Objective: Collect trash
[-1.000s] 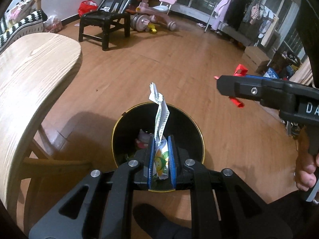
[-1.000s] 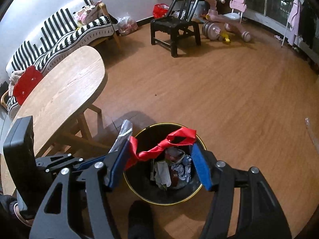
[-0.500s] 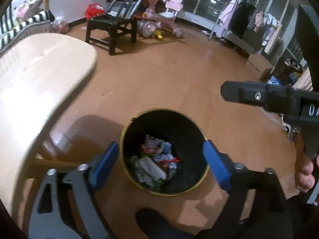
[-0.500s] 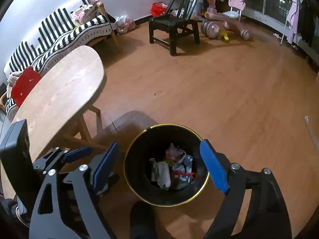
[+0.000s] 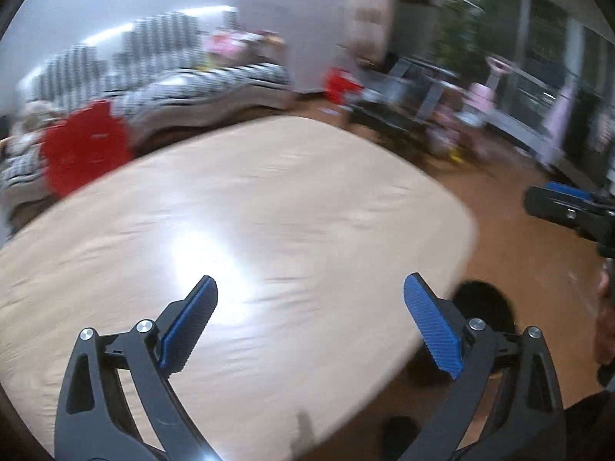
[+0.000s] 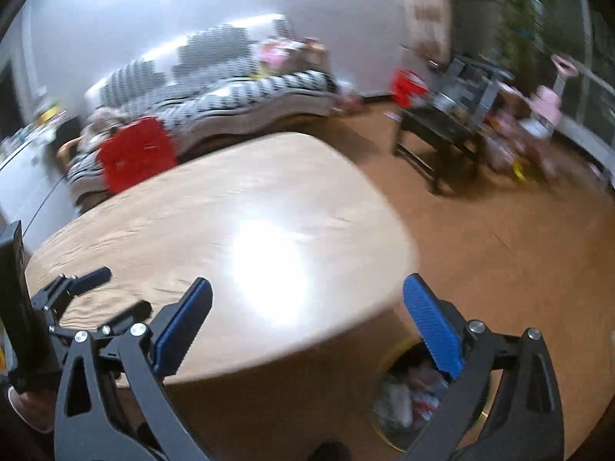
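Both views are blurred by motion. My left gripper (image 5: 310, 280) hangs over the pale wooden table (image 5: 269, 211), its jaws opening wide with nothing between them. My right gripper (image 6: 308, 280) is above the table's (image 6: 230, 223) right end, jaws also opening and empty. The black trash bin (image 6: 388, 361) with a yellow rim stands on the floor below the right gripper's right finger, with crumpled wrappers (image 6: 403, 395) inside. The table edge hides part of the bin. The left gripper (image 6: 84, 296) shows at the left of the right wrist view. The right gripper (image 5: 557, 211) shows at the right edge of the left wrist view.
A red chair back (image 6: 134, 153) rises behind the table's far side, in front of a striped sofa (image 6: 250, 92). A black chair (image 6: 442, 130) and a pink tricycle (image 6: 538, 115) stand on the wooden floor (image 6: 499, 249) at the far right.
Both grippers let their trash fall into the bin and opened wide. Both then rose and swung left, from above the bin to over the table.
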The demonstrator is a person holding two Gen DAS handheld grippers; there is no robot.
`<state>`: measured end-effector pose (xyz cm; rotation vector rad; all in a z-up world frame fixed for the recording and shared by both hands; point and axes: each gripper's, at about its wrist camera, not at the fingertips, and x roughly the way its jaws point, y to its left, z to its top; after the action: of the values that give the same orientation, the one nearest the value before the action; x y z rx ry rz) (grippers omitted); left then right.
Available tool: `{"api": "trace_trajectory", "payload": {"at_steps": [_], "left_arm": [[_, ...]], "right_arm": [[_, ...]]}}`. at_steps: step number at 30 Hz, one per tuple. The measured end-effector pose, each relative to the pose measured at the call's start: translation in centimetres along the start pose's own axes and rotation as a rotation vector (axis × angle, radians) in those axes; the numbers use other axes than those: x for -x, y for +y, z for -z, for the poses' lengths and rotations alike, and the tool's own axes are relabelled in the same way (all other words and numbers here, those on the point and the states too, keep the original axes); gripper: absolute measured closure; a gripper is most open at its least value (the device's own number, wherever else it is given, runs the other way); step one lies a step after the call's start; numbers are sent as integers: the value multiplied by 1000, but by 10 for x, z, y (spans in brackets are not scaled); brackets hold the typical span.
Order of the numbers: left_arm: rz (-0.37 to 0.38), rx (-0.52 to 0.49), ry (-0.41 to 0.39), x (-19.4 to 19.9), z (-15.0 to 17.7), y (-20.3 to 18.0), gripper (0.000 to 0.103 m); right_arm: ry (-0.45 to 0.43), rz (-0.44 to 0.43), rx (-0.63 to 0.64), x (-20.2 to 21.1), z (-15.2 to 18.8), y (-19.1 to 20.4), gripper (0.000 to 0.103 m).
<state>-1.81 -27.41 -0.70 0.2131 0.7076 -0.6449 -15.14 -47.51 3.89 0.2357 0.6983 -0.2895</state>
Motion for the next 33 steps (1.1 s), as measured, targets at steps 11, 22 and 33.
{"api": "trace_trajectory", "payload": {"at_steps": [11, 22, 33], "left_arm": [[-327, 310, 17, 90, 52, 212, 7], [-463, 431, 23, 122, 77, 286, 7], [-486, 443, 28, 122, 81, 297, 7]], "right_arm": [[6, -152, 203, -56, -21, 184, 7], [43, -187, 270, -97, -13, 270, 7], [63, -180, 284, -109, -6, 278, 7]]}}
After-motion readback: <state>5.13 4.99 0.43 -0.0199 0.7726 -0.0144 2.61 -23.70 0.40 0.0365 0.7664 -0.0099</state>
